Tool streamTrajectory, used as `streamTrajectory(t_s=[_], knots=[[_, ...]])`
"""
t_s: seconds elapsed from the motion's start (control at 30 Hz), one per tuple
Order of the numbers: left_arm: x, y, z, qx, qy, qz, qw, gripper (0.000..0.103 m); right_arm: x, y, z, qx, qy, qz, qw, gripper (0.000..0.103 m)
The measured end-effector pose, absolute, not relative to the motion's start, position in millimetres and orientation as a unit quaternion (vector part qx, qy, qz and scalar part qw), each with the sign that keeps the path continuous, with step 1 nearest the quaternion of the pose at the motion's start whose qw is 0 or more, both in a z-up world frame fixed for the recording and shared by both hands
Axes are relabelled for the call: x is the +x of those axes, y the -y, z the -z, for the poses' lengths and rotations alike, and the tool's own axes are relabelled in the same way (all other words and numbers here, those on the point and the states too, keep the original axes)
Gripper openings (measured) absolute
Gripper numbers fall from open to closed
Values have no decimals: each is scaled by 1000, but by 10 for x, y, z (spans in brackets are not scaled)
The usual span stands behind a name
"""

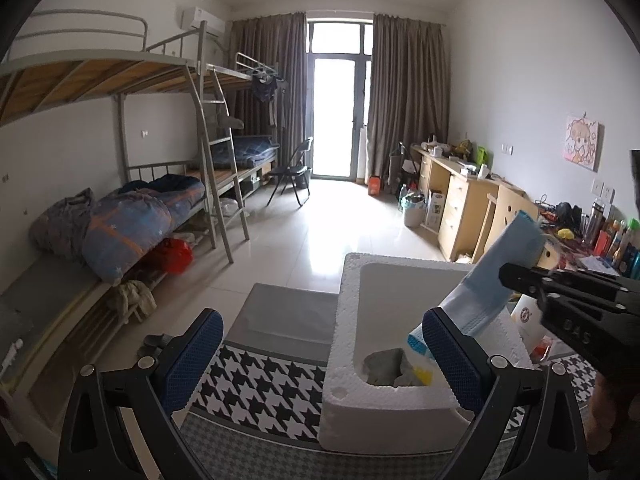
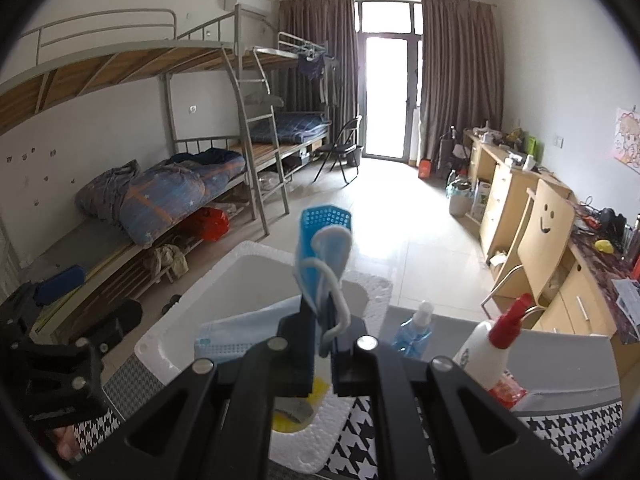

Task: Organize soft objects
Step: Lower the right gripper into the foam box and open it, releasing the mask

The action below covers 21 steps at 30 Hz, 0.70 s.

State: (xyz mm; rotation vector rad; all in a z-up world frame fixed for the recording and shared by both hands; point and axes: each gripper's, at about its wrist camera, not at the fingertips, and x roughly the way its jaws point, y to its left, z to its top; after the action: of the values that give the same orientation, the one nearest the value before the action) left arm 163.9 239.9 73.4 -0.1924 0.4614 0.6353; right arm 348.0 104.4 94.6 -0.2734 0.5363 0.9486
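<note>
Right claw point(image 2: 320, 344): clamped on face masks point(image 2: 324, 256), raised over foam box point(image 2: 168, 344) for dropping in.
Left claw point(image 1: 324, 356): wide, empty, at 6 o'clock, waiting.

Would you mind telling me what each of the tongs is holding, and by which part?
The right tongs pinch a blue face mask at one short end, by its ear loop. The left tongs are open and hold nothing.

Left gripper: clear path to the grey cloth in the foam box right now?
Probably yes. The left gripper is open and empty, the foam box has no lid, and the grey cloth lies exposed. The mask pack in the right gripper hangs just above, possibly crowding it.
</note>
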Motion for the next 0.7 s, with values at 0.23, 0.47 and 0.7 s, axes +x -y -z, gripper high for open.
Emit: streamTrajectory(t_s=[0.23,0.47,0.7], knots=[[1610,-2398,-676,-89,-233,-310,918,100,3529,-1178,-876,-143,-267,-451,839,9],[1607,-2421,-670,-92,-233,-309,917,100,3535,-1290,-784,-163,-292,-463,821,19],[1572,-2424,-651,-91,-230,-309,918,100,3488,-1264,-768,-168,-285,-460,824,63]])
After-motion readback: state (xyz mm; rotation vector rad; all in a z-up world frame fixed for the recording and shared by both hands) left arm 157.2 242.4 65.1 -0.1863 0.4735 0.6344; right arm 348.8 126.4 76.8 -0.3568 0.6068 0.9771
